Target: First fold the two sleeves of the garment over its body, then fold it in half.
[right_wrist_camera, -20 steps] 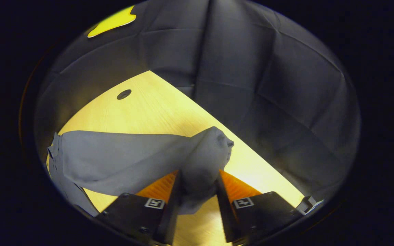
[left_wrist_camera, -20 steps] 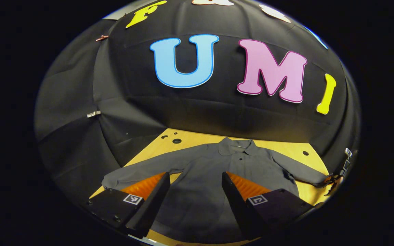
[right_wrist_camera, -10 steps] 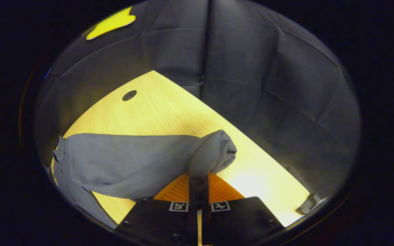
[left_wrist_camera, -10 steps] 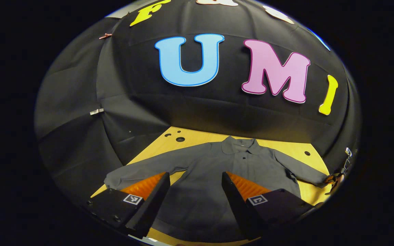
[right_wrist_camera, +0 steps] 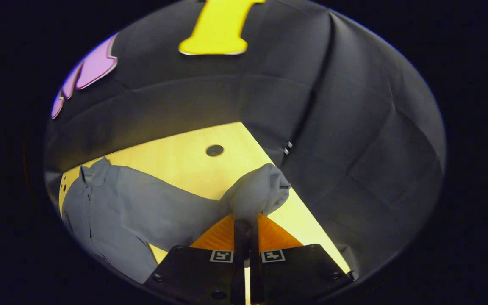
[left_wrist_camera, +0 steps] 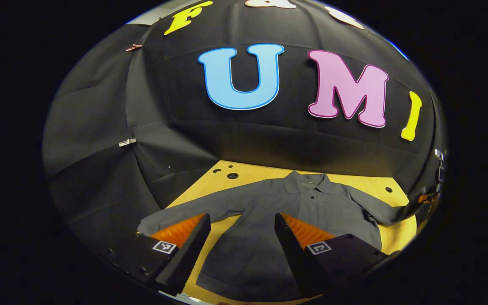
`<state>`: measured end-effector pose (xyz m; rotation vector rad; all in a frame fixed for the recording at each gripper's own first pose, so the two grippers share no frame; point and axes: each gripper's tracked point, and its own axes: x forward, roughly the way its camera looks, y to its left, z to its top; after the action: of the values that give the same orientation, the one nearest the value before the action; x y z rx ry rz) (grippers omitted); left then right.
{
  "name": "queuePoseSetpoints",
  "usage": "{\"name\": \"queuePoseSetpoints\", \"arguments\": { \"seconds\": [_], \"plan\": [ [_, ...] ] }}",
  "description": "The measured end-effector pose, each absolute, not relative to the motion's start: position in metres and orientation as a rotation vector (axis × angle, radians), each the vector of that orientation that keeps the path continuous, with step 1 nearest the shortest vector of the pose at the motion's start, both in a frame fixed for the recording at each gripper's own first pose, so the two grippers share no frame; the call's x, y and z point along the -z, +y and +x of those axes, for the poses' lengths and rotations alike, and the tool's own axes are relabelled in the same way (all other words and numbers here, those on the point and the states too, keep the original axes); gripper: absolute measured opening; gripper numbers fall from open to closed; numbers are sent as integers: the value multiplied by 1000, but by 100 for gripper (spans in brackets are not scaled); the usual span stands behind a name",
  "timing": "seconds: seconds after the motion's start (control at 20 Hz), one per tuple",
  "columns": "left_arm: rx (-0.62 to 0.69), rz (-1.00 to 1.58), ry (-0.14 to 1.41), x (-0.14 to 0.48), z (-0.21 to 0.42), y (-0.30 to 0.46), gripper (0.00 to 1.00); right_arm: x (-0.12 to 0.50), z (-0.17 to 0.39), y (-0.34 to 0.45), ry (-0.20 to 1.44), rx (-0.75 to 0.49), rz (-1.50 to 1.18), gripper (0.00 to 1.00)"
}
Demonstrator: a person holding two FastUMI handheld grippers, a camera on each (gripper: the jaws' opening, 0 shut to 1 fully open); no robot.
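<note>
Garment (left_wrist_camera: 286, 220) lies flat on table (right_wrist_camera: 176, 161). We pinch right sleeve cuff (right_wrist_camera: 259, 192) in right gripper (right_wrist_camera: 244, 228), jaws closed; left gripper (left_wrist_camera: 239, 237) hangs wide, empty. Step: first sleeve fold. Next, we judge: carry cuff across body.

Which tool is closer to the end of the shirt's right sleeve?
The right tool. It is shut on the sleeve end, pinching the cloth. The left tool hangs open above the shirt's body, well away from that sleeve.
</note>
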<state>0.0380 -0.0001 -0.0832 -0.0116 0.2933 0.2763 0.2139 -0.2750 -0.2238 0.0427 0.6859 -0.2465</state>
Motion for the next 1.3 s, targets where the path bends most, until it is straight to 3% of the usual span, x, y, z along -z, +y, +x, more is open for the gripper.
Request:
{"name": "queuePoseSetpoints", "arguments": {
  "seconds": [0.6, 1.3],
  "plan": [
    [-336, -38, 281, 87, 25, 36, 96, 142, 305, -51, 546, -114, -94, 8],
    [-436, -132, 304, 122, 21, 127, 96, 163, 282, 255, 512, -523, -244, 9]
  ]
}}
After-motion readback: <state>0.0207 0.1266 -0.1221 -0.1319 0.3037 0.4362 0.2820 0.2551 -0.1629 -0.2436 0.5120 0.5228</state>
